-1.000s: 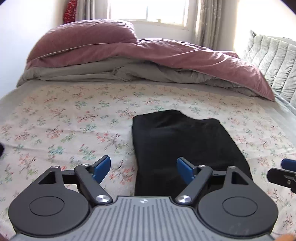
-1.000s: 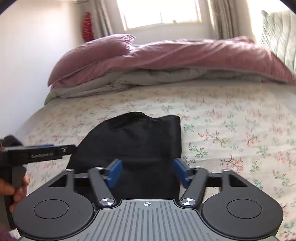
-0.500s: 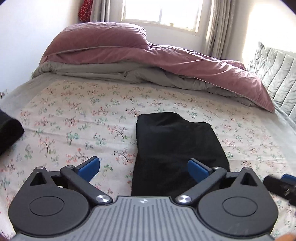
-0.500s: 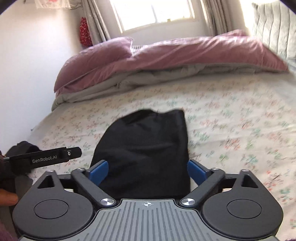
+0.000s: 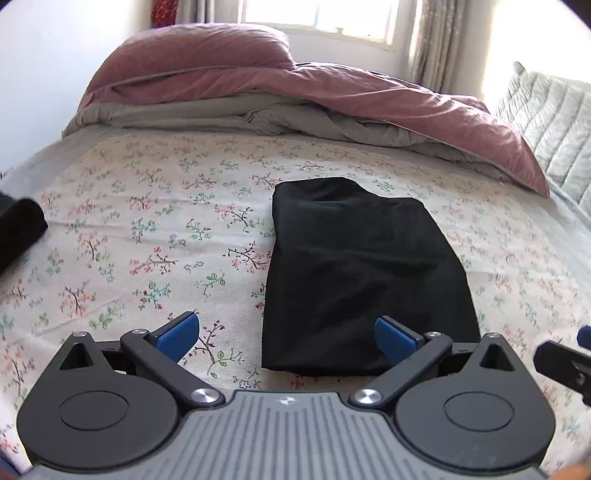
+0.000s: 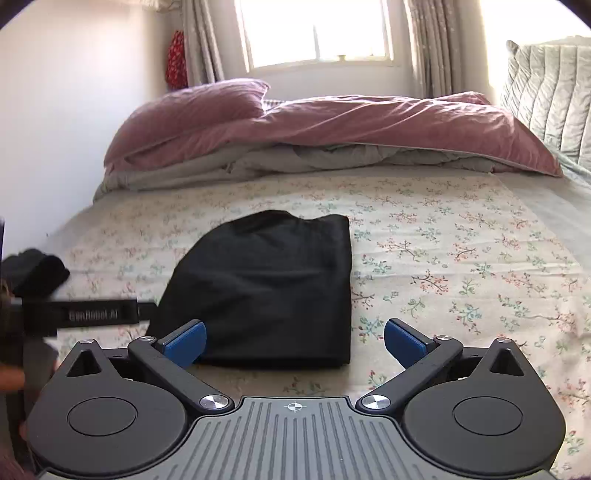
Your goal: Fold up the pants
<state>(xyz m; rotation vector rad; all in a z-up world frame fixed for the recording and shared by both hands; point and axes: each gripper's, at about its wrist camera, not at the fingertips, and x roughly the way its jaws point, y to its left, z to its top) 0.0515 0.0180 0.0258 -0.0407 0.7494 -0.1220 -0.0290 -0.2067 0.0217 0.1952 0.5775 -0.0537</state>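
Two tools hover low over a bed [image 5: 110, 236], both spread wide and grasping nothing. Folded black pants [image 5: 362, 273] lie flat on the flowered sheet, nearer the foot edge than the head, with bare sheet on every side. The left tool [image 5: 286, 334] sits just short of the pants' near left corner; the right tool [image 6: 295, 338] sits just short of their near right corner. A pink duvet [image 5: 332, 92] is heaped along the head edge. At the bed's left edge lies a dark bundle of cloth [image 5: 18, 229]. Only the right view shows the window [image 6: 317, 33] fully, and the left tool's side arm crossing at far left.
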